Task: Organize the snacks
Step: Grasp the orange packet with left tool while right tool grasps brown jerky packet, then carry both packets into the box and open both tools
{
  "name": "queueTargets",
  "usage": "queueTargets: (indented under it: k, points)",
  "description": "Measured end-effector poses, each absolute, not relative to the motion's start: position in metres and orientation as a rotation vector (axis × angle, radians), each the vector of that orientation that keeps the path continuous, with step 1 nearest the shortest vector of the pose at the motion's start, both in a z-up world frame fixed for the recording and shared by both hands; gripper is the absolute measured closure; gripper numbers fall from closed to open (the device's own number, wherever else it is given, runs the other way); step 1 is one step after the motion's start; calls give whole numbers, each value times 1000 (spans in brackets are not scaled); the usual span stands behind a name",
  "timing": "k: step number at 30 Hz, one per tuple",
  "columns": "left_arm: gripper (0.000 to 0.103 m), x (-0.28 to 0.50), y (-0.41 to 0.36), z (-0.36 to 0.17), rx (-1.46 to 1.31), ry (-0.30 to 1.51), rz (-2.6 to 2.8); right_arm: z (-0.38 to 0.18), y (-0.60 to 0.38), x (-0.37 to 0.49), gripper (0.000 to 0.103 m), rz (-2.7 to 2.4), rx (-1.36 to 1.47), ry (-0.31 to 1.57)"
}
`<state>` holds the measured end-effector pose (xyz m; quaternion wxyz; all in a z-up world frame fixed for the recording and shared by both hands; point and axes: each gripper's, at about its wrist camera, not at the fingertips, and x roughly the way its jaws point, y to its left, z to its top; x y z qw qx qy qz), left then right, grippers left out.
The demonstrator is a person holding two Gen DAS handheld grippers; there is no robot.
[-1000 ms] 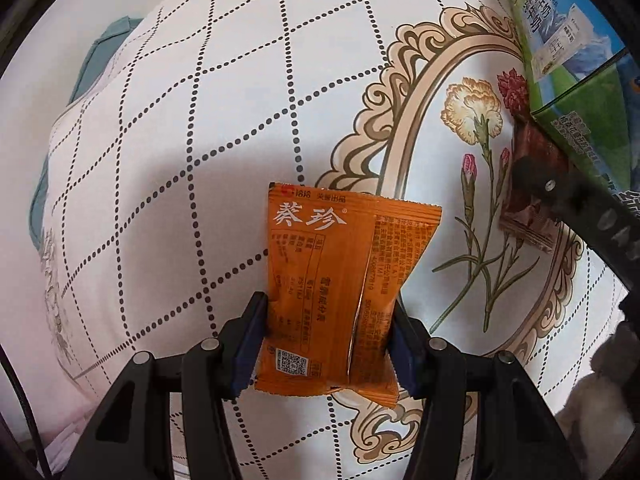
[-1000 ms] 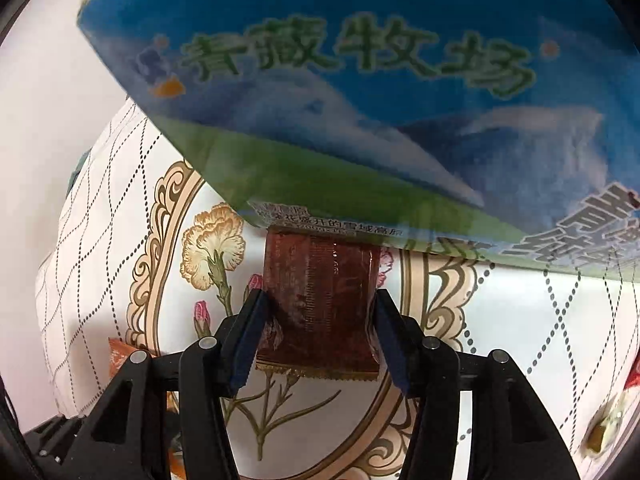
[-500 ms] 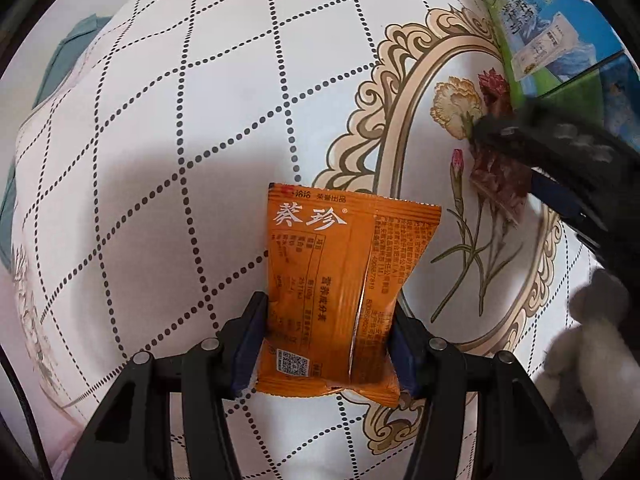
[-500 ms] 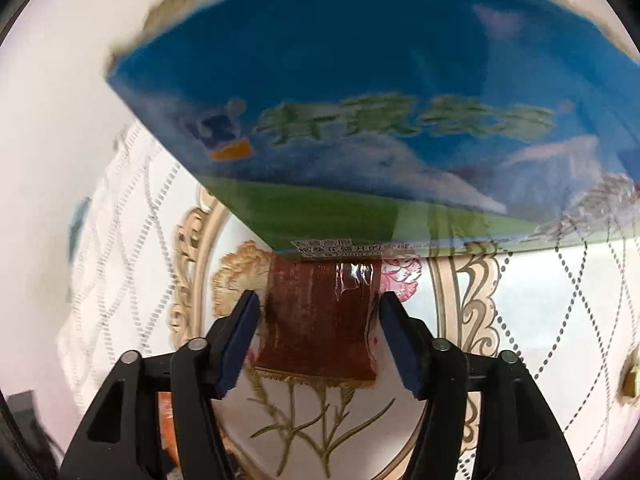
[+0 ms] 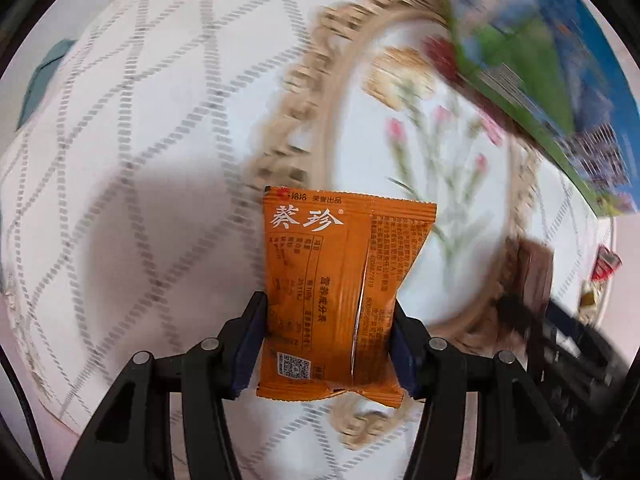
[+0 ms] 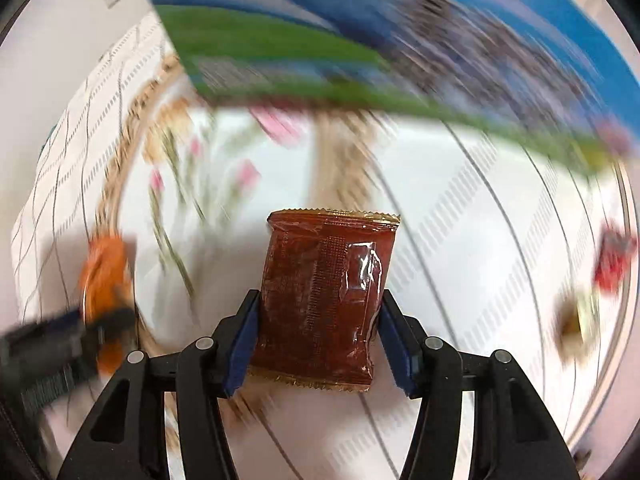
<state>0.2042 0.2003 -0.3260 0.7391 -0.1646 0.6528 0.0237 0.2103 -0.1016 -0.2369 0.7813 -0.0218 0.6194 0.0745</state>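
An orange snack packet (image 5: 340, 280) with white characters stands upright between the pads of my left gripper (image 5: 328, 344), which is shut on its lower half. My right gripper (image 6: 316, 344) has its jaws closing, with both pads pressing on a dark brown packet (image 6: 324, 300). Both packets hang above the flowered tablecloth (image 5: 120, 200). In the left wrist view the brown packet (image 5: 528, 268) shows blurred at the lower right. In the right wrist view the orange packet (image 6: 106, 268) shows blurred at the left.
A large blue and green box (image 6: 360, 20) fills the top of the right wrist view; the box (image 5: 540, 60) also lies at the upper right of the left view. A small red snack (image 6: 612, 264) and another small wrapped snack (image 6: 576, 320) lie on the cloth at the right.
The right gripper's jaws widened around the brown packet, then closed on it again and carried it away from the box edge. The left gripper kept its grip on the orange packet; both views swung.
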Motion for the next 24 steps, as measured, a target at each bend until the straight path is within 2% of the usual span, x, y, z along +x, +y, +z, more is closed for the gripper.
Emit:
queueTargets:
  k: [3, 9, 13, 17, 22, 24]
  points:
    - [49, 205, 167, -325, -312, 1455, 0, -234, -137, 194, 44, 139, 57, 1378]
    - [46, 213, 117, -342, -190, 1528, -37, -231, -168, 197, 43, 152, 40, 1392]
    - [46, 217, 117, -349, -172, 1536, -31, -256, -159, 219, 34, 166, 16, 1389]
    - [49, 217, 111, -351, -188, 1531, 20, -279, -142, 244, 33, 175, -16, 1362]
    - [52, 206, 118, -340, -217, 1500, 88, -279, -139, 243, 44, 245, -35, 1319]
    - [52, 202, 117, -331, -241, 1488, 78, -272, -148, 237, 44, 273, -1, 1310]
